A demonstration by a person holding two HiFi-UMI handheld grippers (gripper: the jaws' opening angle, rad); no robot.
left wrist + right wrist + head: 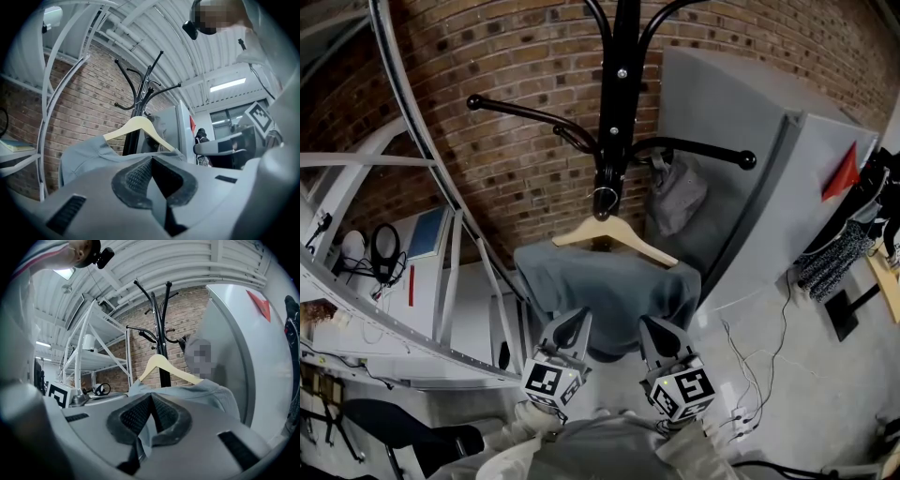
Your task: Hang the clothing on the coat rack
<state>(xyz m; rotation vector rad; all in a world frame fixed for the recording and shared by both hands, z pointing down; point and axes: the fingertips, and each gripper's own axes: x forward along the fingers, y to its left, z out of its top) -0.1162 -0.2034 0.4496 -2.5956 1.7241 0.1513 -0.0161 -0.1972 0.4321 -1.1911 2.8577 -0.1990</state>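
Fingers (133, 420) of the right gripper (649, 323) pinch the grey garment (609, 286); the left gripper (578, 319) seemingly does likewise. The wooden hanger (619, 234) hangs on the coat rack (614, 94).

1. Left gripper (153, 161): fingers (137, 177) closed together, a strip of the grey garment (89, 157) pinched between them.
2. The garment spreads out beyond the fingertips, draped over a pale wooden hanger (140, 125).
3. Straight ahead past the fingers, the black coat rack (139, 101) rises behind the hanger, with the brick wall (89, 98) beyond it.
4. Right of the fingers: the right gripper (204, 148), pointing the same way.
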